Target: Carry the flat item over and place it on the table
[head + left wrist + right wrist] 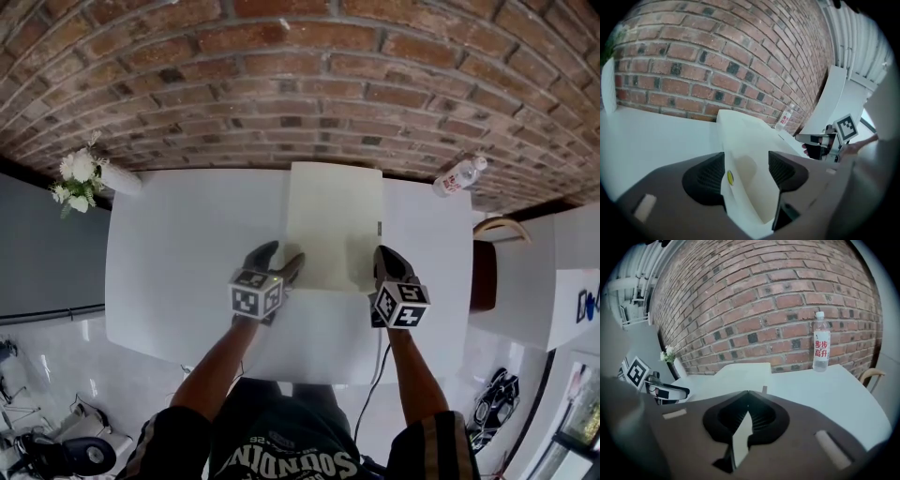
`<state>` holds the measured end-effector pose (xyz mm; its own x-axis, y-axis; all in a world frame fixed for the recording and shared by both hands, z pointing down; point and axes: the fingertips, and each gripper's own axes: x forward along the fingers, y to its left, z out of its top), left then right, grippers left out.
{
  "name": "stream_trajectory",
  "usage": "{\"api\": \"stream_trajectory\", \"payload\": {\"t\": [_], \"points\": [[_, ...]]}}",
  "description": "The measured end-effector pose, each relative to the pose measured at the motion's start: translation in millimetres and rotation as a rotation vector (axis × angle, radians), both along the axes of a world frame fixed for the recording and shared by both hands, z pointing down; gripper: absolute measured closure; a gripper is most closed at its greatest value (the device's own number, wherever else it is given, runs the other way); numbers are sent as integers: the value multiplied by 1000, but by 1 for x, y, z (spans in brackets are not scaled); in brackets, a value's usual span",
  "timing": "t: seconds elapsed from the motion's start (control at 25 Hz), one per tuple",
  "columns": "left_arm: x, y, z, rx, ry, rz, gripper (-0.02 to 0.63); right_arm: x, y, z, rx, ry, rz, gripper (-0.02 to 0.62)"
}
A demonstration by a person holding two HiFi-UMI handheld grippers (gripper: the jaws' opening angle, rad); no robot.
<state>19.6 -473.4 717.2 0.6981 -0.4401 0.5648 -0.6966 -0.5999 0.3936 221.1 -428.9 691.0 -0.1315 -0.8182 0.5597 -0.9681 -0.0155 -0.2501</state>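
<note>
Jaws of the right gripper [749,420] are pinched together on the near edge of the pale cream flat sheet [333,225], which lies ahead of them on the white table [178,244]. The left gripper [746,171] has its jaws apart around the sheet's bowed corner. Closing them squarely before lifting should prevent buckling. A clear plastic water bottle [821,341] stands well beyond the right jaws, and white flowers [77,178] are far left of the left jaws. Neither seems in the way.
</note>
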Motion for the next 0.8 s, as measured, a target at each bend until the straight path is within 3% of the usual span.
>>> {"api": "stream_trajectory", "payload": {"t": [0.12, 0.28, 0.8], "points": [[-6, -2, -11, 63, -24, 2, 370, -4, 2, -6, 16, 35, -15, 595], [-13, -2, -29, 111, -16, -11, 585, -11, 5, -12, 29, 63, -26, 595], [-17, -7, -103, 295, -4, -21, 597, -35, -5, -75, 169, 114, -94, 595]]}}
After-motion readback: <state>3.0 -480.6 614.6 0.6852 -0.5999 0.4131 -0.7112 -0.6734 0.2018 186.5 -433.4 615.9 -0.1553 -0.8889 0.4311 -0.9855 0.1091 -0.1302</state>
